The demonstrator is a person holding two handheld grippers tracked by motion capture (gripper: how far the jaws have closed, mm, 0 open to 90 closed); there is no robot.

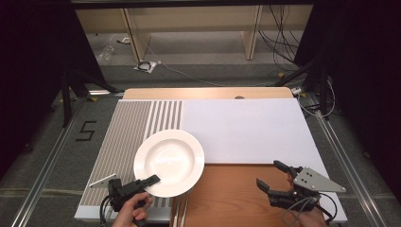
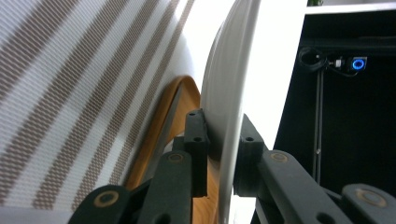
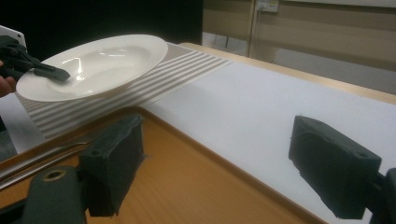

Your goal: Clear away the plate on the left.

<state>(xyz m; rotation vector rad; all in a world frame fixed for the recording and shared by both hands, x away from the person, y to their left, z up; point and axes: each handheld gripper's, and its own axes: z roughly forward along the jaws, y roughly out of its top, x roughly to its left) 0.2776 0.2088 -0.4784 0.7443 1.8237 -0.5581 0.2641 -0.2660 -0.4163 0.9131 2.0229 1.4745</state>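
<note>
A white deep plate [image 1: 169, 162] hangs tilted a little above the striped placemat [image 1: 127, 127] at the table's front left. My left gripper [image 1: 155, 179] is shut on its near rim. In the left gripper view the plate's rim [image 2: 229, 93] runs edge-on between the two pads [image 2: 196, 135] of that gripper [image 2: 223, 144], which press on it from both sides. My right gripper [image 1: 270, 173] stands open over the wooden tray [image 1: 227, 189] at the front right, with nothing between its jaws. The right gripper view has its own gripper [image 3: 222, 165], and farther off the plate [image 3: 93, 65] and the left gripper [image 3: 46, 72].
A white mat [image 1: 246, 127] covers the middle and right of the table. Metal cutlery [image 3: 42, 158] lies along the left edge of the wooden tray [image 3: 196, 186], just below the plate. Dark floor and cables lie beyond the table's far edge.
</note>
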